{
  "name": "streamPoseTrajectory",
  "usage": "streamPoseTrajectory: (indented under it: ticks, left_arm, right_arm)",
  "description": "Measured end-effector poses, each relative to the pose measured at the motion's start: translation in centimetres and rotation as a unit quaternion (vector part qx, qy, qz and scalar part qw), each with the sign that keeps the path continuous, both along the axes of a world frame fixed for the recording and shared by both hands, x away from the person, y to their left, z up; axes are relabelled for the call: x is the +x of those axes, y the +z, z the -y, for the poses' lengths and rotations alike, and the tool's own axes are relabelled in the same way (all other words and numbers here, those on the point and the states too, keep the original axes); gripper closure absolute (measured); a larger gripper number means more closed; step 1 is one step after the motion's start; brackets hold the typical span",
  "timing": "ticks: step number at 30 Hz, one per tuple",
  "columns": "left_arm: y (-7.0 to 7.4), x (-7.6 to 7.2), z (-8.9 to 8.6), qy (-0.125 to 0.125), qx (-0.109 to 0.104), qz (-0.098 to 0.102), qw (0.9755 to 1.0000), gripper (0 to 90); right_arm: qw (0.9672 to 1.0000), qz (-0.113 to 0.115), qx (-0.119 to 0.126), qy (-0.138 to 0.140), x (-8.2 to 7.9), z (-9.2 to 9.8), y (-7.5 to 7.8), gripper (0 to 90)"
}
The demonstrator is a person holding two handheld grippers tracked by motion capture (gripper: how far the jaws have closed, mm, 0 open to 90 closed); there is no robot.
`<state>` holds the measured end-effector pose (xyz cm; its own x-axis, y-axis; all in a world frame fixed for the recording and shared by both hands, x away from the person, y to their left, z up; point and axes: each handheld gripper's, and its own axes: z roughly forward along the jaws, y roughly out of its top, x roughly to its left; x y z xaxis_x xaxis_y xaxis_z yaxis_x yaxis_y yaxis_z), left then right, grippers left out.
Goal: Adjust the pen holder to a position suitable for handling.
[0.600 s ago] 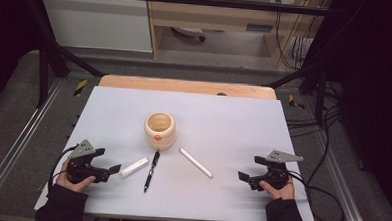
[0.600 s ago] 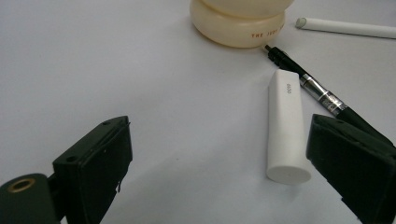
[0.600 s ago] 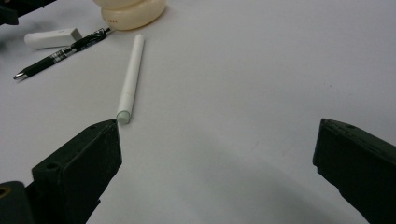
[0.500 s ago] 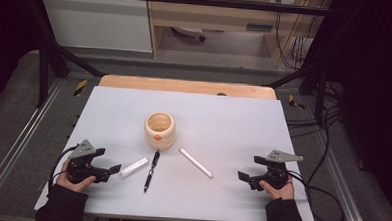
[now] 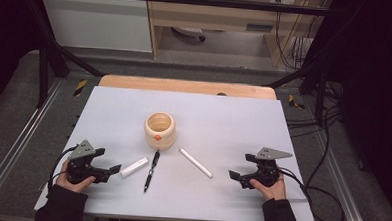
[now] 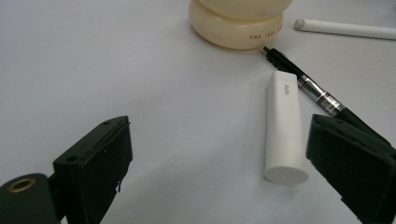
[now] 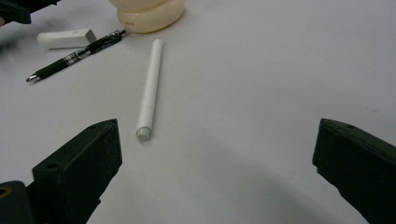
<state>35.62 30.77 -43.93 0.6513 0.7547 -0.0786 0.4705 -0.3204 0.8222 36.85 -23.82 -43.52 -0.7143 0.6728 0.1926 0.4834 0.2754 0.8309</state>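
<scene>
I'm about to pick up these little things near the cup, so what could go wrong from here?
The short white block lies close beside the black pen; the open left gripper could well nudge the pen while closing on the block.

The pen's tip sits right at the base of the cream cup, so a push may knock it against the cup.

The thin white stick is round and may roll away from the open right gripper.

cup [image 5: 159, 129]: glossy cream ceramic | white block [image 6: 283, 125]: matt plastic | table [image 5: 233, 122]: smooth matt

Bright even light on the table [image 5: 233, 122], dark surroundings, soft shadows, slightly grainy
</scene>
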Motion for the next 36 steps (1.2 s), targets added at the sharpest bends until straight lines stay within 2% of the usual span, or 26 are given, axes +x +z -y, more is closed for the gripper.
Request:
streamPoseTrajectory:
  ticks: [7,8,11,18,21,36]
  left_arm:
    - [0.1,0.0,-0.2,0.002,-0.002,0.001,1.0,7.0]
    - [0.0,0.0,-0.2,0.003,-0.003,0.0,1.0,7.0]
    - [0.1,0.0,-0.2,0.004,-0.005,0.001,1.0,7.0]
    - [0.0,0.0,-0.1,0.002,-0.002,0.0,1.0,7.0]
    - [0.0,0.0,-0.1,0.003,-0.003,-0.001,1.0,7.0]
    - [-0.1,0.1,-0.1,0.001,-0.002,-0.003,1.0,7.1]
  right_arm:
    - [0.9999,0.003,-0.005,0.012,0.6,-1.9,0.5,2.0]
    - [0.9998,0.005,-0.013,0.014,0.8,-2.6,0.7,2.1]
    - [0.9996,0.009,-0.013,0.022,1.0,-3.6,1.1,2.1]
    - [0.9989,0.022,-0.016,0.038,1.6,-5.8,2.2,3.0]
    - [0.9983,0.028,-0.014,0.048,2.3,-7.3,3.1,4.1]
    - [0.9948,0.049,-0.039,0.08,4.5,-13.1,5.9,7.0]
